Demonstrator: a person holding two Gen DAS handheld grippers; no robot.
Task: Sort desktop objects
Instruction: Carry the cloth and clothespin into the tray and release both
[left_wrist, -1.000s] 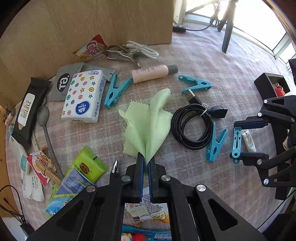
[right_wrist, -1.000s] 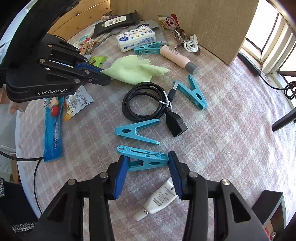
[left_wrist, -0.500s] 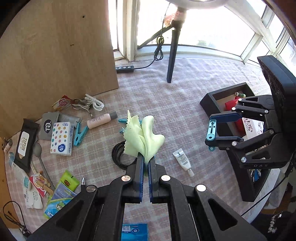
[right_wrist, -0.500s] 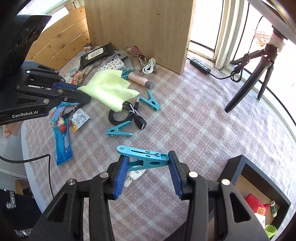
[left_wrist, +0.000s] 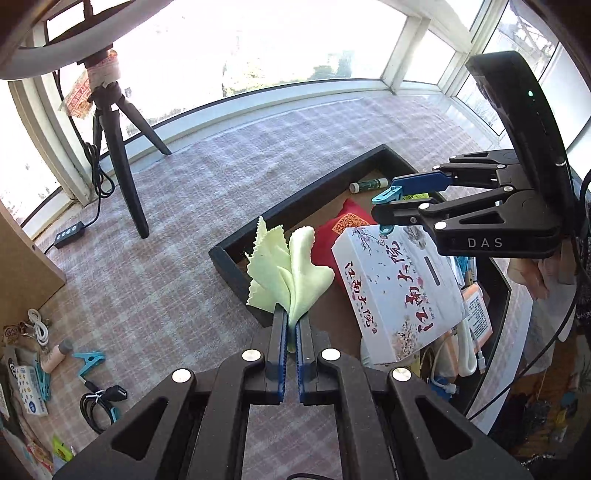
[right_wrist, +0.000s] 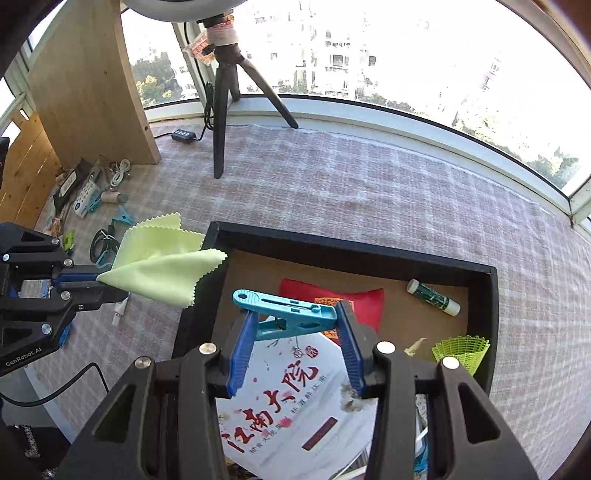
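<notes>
My left gripper (left_wrist: 291, 321) is shut on a light green cloth (left_wrist: 286, 273) and holds it in the air over the near left wall of the black storage box (left_wrist: 295, 199). The cloth also shows in the right wrist view (right_wrist: 162, 258). My right gripper (right_wrist: 293, 325) is shut on a blue clothes peg (right_wrist: 284, 306), held crosswise above the inside of the box (right_wrist: 351, 242). In the left wrist view the right gripper (left_wrist: 402, 201) with the peg (left_wrist: 386, 195) hangs above the box's far part.
The box holds a white printed carton (right_wrist: 295, 402), a red pouch (right_wrist: 332, 299), a glue stick (right_wrist: 434, 297) and a green mesh sleeve (right_wrist: 461, 350). A black tripod (right_wrist: 225, 110) stands behind. Loose pegs, a cable and packets lie at left (left_wrist: 88, 369).
Both grippers have travelled from the cluttered left side of the table to above the black box, carrying the cloth and the peg. Both stay shut.
</notes>
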